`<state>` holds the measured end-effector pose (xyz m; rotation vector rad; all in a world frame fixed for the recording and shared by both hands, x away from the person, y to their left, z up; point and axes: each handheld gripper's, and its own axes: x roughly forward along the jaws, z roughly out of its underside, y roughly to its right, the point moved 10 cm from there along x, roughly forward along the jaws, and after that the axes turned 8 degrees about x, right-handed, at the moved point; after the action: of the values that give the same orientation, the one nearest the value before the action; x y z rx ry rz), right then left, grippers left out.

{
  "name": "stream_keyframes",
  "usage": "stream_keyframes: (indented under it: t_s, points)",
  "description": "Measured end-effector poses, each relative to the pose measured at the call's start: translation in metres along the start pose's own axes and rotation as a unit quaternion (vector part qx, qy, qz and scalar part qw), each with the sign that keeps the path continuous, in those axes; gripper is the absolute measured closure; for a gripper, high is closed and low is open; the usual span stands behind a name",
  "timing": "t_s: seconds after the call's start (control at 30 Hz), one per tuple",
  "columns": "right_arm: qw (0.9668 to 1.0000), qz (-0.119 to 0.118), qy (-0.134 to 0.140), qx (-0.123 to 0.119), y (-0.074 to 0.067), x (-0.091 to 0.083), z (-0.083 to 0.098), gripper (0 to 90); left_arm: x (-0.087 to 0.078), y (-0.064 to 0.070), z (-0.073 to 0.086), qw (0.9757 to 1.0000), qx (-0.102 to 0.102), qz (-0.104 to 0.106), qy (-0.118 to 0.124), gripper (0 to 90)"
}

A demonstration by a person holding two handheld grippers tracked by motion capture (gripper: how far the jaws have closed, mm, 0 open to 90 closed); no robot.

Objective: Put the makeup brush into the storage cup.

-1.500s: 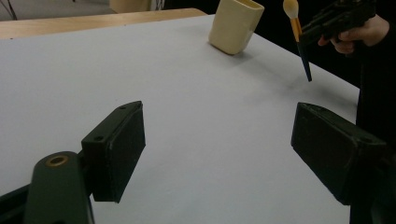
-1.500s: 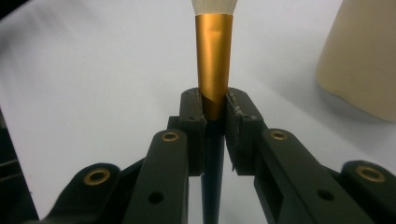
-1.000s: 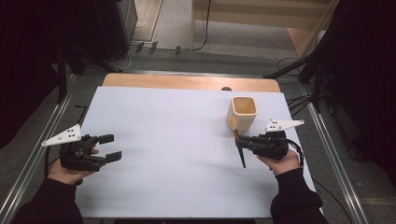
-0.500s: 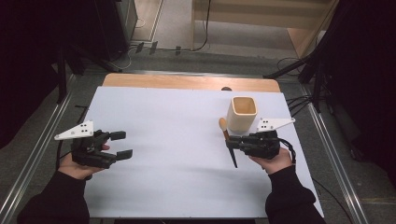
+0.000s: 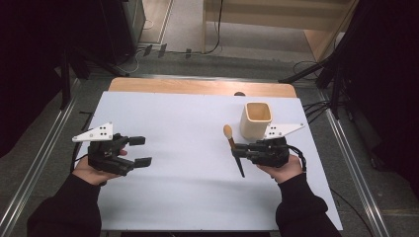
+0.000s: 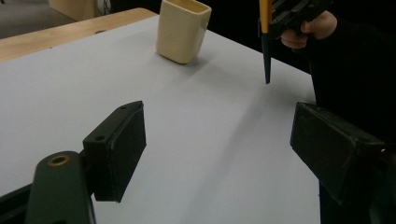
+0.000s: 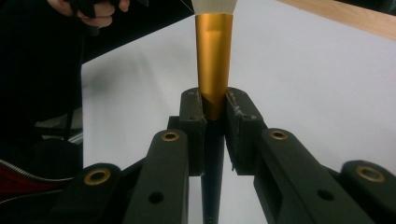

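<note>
Right tongs gripping a makeup brush beside a cream cup

The right tongs (image 5: 240, 151) clamp a makeup brush (image 5: 233, 148) just left of the square cream cup (image 5: 256, 120) on the white table (image 5: 188, 187). The left tongs (image 5: 140, 151), well apart at the left, gape with nothing between them.

Table (image 5: 197, 197): cup (image 5: 256, 120) at far right; brush (image 5: 233, 154) clamped in right gripper (image 5: 239, 150), just before and left of cup; left gripper (image 5: 139, 151) near left edge, well apart.
</note>
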<state>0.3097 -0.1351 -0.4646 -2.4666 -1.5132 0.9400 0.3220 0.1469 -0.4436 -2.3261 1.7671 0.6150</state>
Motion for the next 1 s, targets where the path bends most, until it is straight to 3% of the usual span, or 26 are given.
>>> stream_keyframes:
  t_s: [1.0]
  points:
    - [0.9982,-0.05,-0.007,-0.032,-0.023,0.043,-0.014,79.4,0.051,0.018,-0.026,0.998,0.024,0.059,-0.006,21.5]
